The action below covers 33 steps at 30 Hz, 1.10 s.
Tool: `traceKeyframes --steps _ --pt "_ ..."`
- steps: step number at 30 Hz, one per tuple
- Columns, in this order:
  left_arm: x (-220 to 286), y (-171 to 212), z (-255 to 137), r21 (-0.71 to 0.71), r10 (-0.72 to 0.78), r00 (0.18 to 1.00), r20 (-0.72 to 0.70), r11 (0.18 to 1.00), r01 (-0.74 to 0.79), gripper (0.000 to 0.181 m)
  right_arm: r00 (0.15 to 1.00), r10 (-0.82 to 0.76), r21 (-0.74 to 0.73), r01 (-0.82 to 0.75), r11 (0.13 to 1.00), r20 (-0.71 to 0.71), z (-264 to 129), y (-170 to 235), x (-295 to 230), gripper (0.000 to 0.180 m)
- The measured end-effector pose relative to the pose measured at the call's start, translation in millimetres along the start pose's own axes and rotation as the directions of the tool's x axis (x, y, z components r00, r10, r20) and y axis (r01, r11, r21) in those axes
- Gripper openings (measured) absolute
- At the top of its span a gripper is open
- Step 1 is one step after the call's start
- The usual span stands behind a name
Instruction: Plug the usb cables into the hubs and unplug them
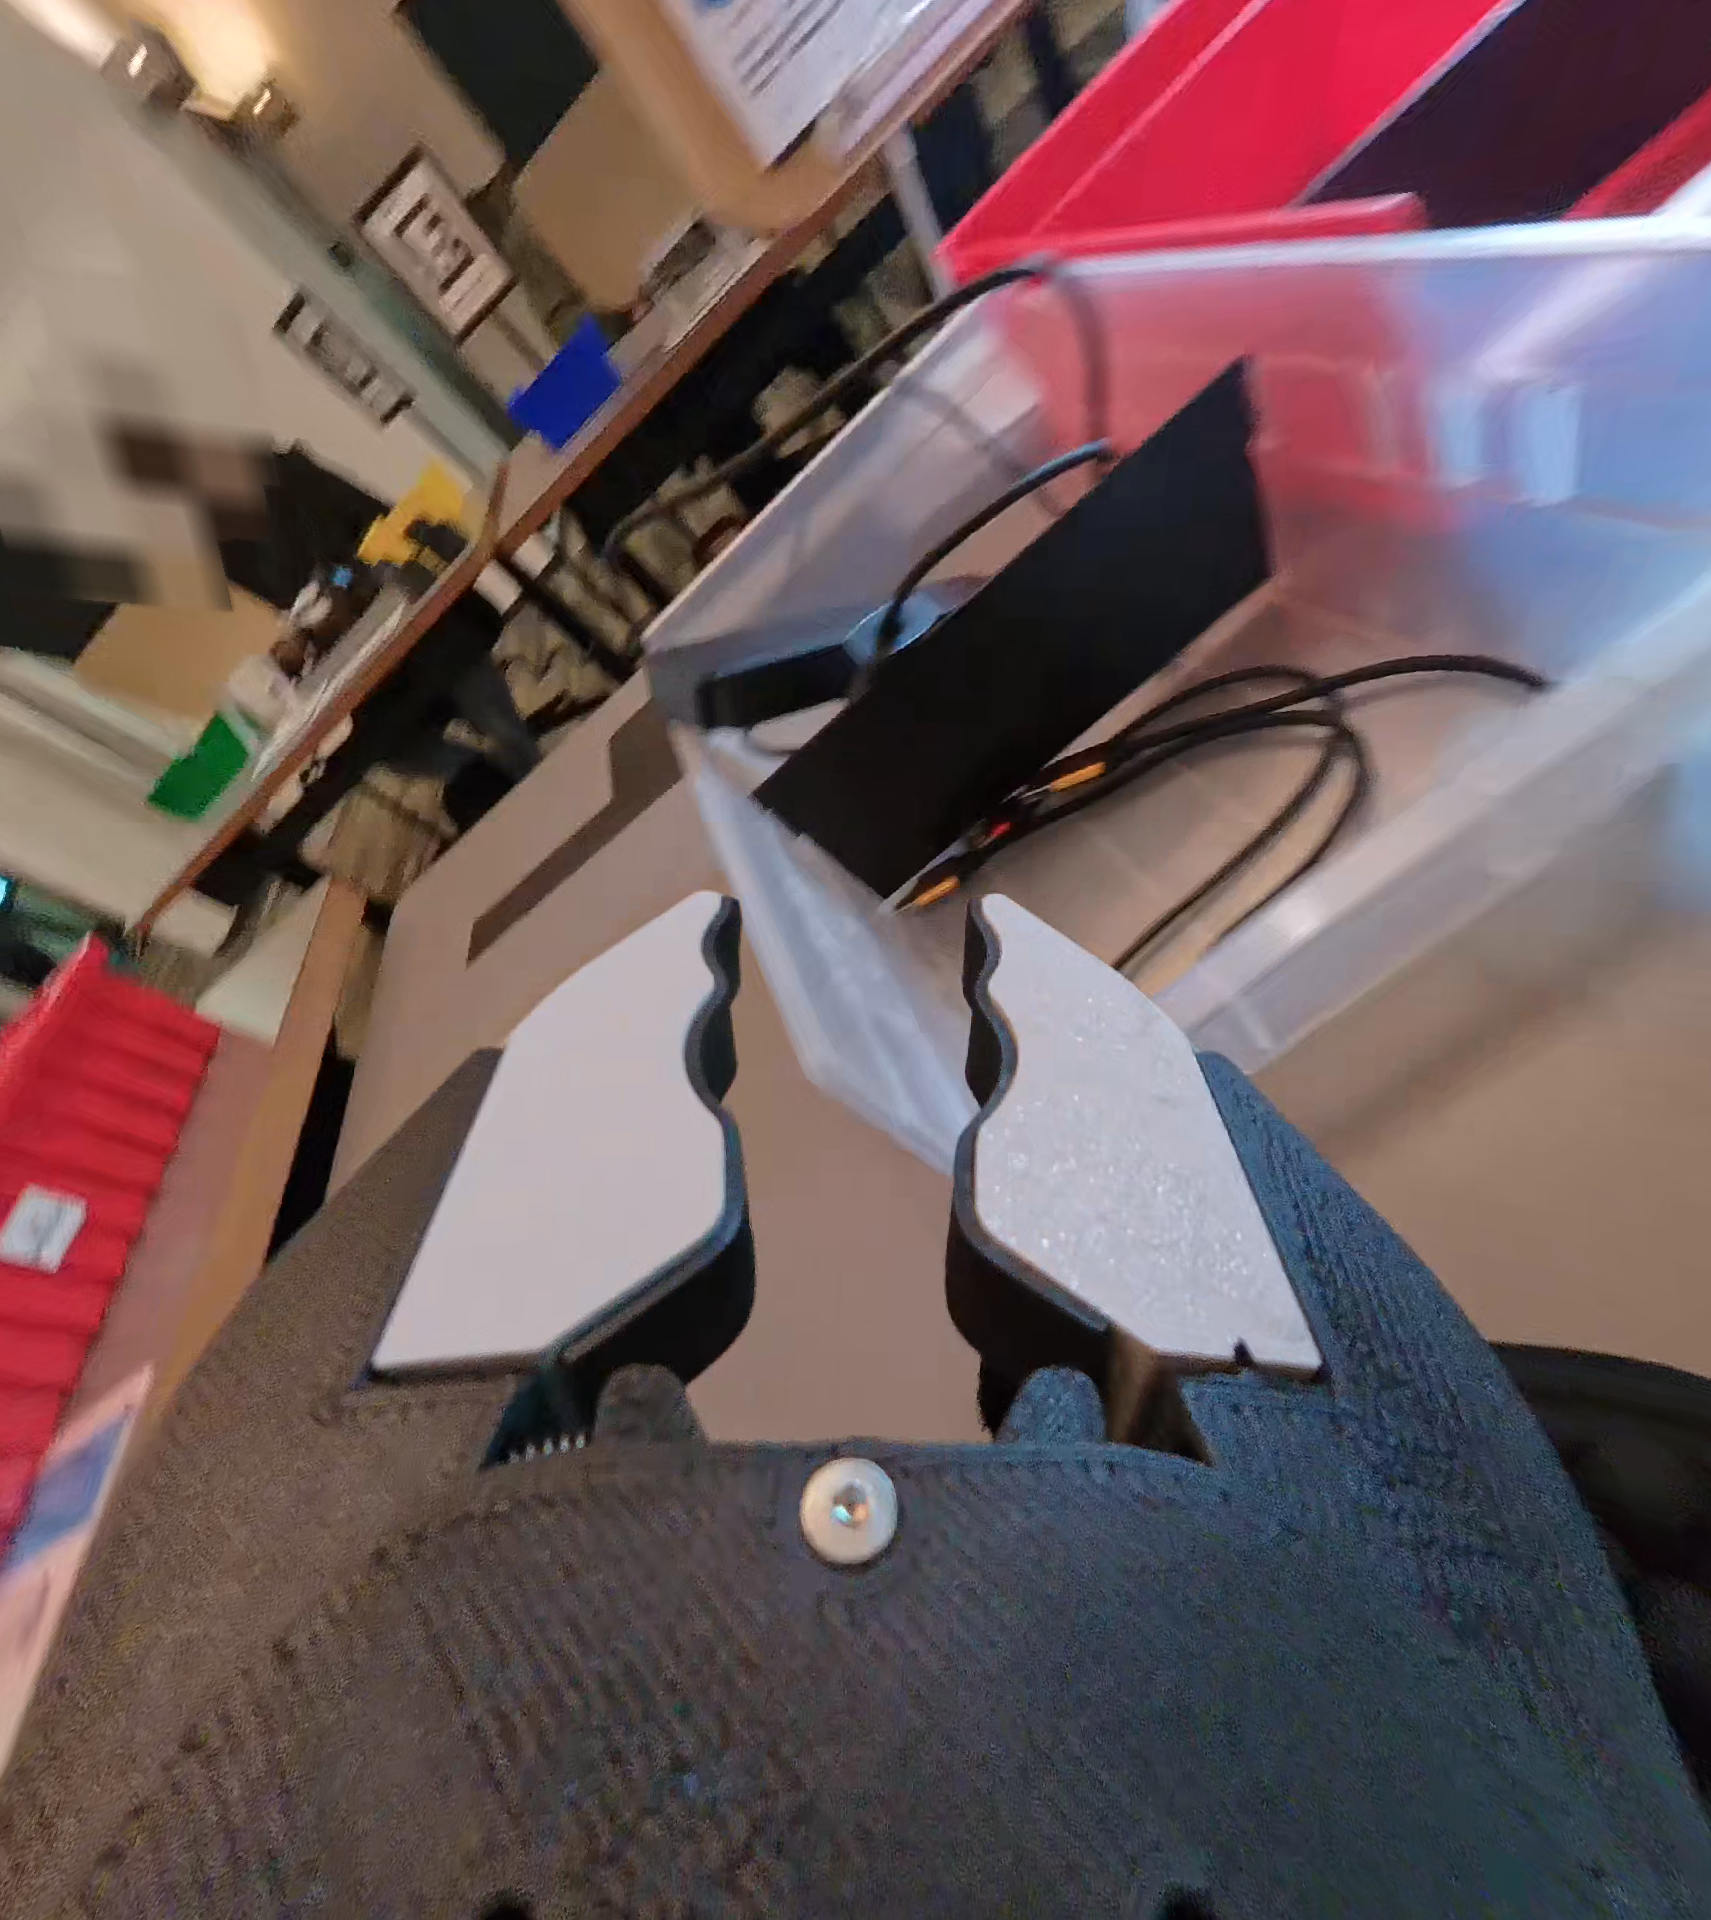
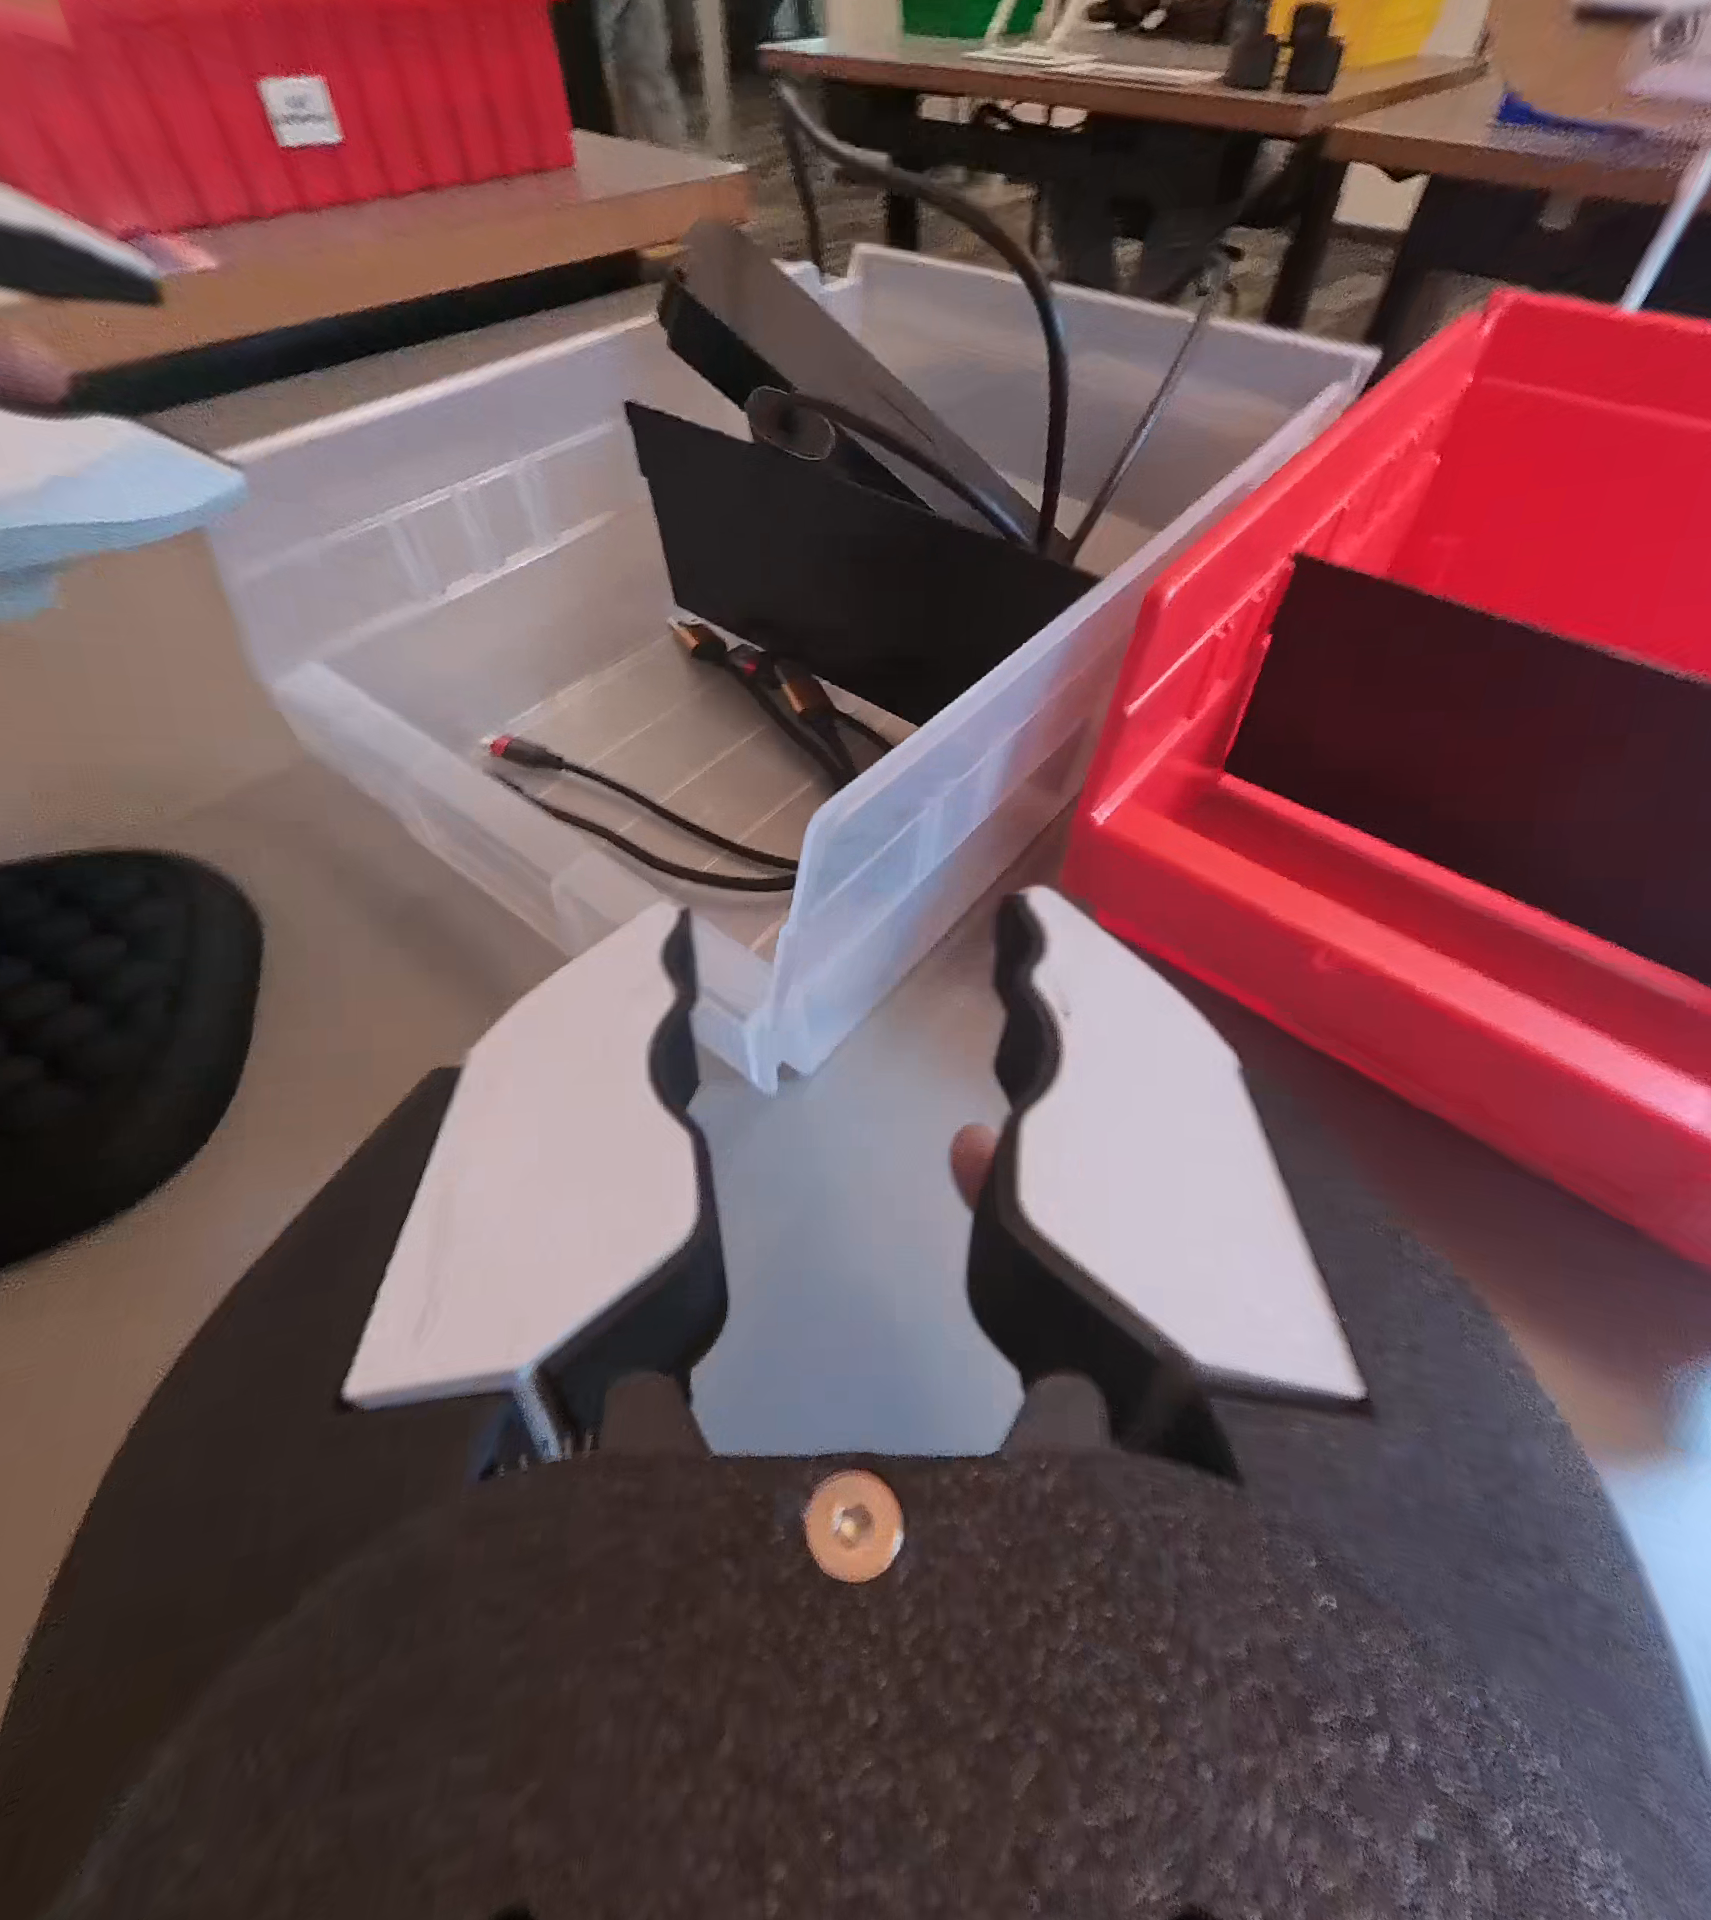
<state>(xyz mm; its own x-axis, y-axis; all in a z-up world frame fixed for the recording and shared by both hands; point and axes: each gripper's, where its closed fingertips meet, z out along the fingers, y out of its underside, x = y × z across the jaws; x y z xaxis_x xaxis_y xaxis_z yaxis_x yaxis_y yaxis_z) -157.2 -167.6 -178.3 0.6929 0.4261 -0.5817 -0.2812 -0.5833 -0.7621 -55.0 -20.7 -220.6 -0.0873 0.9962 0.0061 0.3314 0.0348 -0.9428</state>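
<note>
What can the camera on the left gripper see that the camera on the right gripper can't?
Only the left wrist view shows the small blue bin and the green bin on the far long table.

Only the right wrist view shows the black dimpled cushion, the loose red-tipped cable, and the left gripper from the side.

Both show the clear bin, its black divider, the orange-tipped usb cables and a red bin. Both grippers are open and empty.

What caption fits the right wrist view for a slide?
Open right gripper before the clear bin holding black cables, beside a red bin.
</note>
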Motion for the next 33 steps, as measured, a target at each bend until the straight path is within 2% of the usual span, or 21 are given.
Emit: traceKeyframes --steps 2,4,5,7,9,12,13,15,19,21,26,28,31,33 --pt "31 -15 -2 0.004 0.078 0.985 -0.156 0.997 -0.078 0.048 0.997 -0.075 -0.035 0.077 0.996 0.035 -20 -8 8 0.068" --pt "68 -12 5 -0.069 0.137 0.925 -0.355 0.983 -0.172 0.054 0.976 -0.211 -0.119 0.216 0.969 0.049 -36 -11 25 0.069" --pt "79 -7 12 -0.098 0.195 0.895 -0.402 0.962 -0.254 0.057 0.954 -0.296 -0.172 0.300 0.939 0.047 -40 -11 37 0.069" --pt "100 6 27 -0.136 0.309 0.812 -0.496 0.895 -0.424 0.063 0.869 -0.489 -0.299 0.486 0.821 0.071 -36 -3 64 0.070" --pt "122 16 39 -0.139 0.341 0.733 -0.589 0.851 -0.507 0.063 0.764 -0.629 -0.434 0.620 0.654 0.143 -17 15 92 0.076" --pt "137 23 57 -0.117 0.393 0.662 -0.639 0.800 -0.589 0.044 0.658 -0.694 -0.543 0.711 0.446 0.293 17 49 123 0.072" --pt "143 23 59 -0.107 0.373 0.642 -0.670 0.807 -0.581 0.032 0.649 -0.688 -0.550 0.721 0.421 0.324 26 58 130 0.057" --pt "140 22 69 -0.144 0.311 0.689 -0.655 0.843 -0.518 0.034 0.634 -0.699 -0.536 0.736 0.414 0.331 33 58 136 0.033" --pt "122 34 73 -0.155 0.267 0.720 -0.641 0.873 -0.462 0.034 0.688 -0.657 -0.570 0.686 0.452 0.308 0 68 130 0.033" --pt "110 45 70 -0.179 0.242 0.735 -0.634 0.878 -0.444 0.034 0.700 -0.670 -0.572 0.663 0.483 0.246 -29 77 126 0.035" --pt "77 67 71 -0.142 0.246 0.781 -0.573 0.909 -0.391 0.035 0.790 -0.609 -0.543 0.542 0.642 0.068 -109 93 115 0.039" --pt "67 73 74 -0.150 0.233 0.802 -0.550 0.917 -0.370 0.036 0.797 -0.603 -0.546 0.500 0.672 -0.013 -131 98 121 0.040" --pt "61 74 82 -0.141 0.256 0.811 -0.526 0.914 -0.380 0.036 0.749 -0.656 -0.602 0.484 0.635 -0.090 -145 106 145 0.039" --pt "59 72 89 -0.151 0.253 0.816 -0.520 0.913 -0.380 0.036 0.676 -0.732 -0.638 0.527 0.561 -0.086 -141 108 169 0.038"
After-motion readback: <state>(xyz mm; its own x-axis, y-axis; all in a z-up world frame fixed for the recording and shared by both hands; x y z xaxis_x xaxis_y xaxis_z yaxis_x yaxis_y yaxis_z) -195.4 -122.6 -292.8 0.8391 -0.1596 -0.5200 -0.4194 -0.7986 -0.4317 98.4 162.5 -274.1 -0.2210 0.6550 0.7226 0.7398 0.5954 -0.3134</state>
